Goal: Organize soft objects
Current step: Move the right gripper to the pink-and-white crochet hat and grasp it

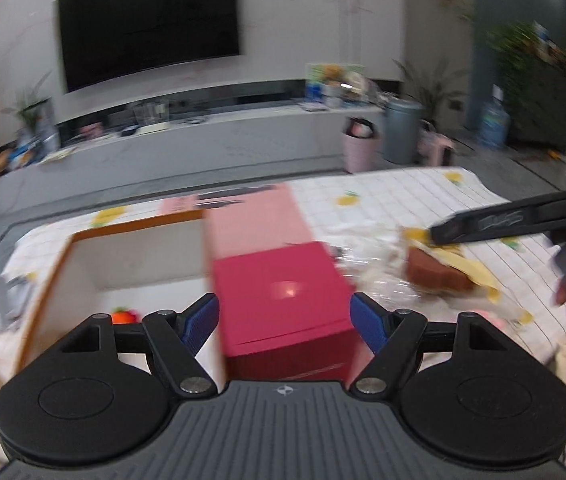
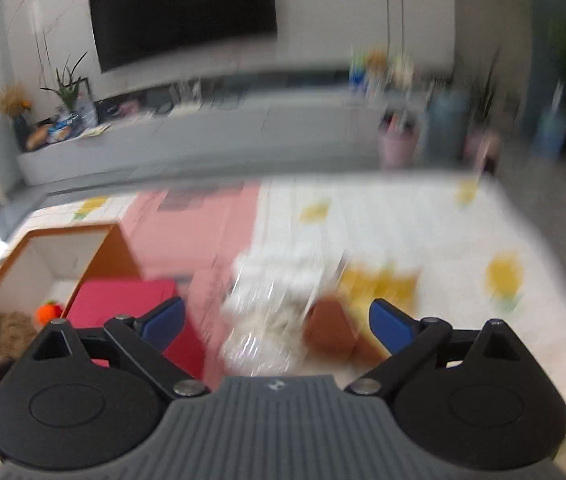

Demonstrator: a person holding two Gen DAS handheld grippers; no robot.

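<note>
The left wrist view is being taken from low over the near table edge, close above the red box (image 1: 283,296), facing the television (image 1: 149,26) at 11 o'clock. The right wrist view is being taken from further right, facing likewise. Shared by both are the open white box (image 1: 123,264) (image 2: 43,264), red box (image 2: 123,300) and tablecloth (image 1: 395,200) (image 2: 403,224).

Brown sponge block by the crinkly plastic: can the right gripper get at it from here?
Probably yes. The right gripper is open, and the brown sponge block lies between its fingers with nothing over it. The clear plastic wrap crowds its left side, though.
</note>
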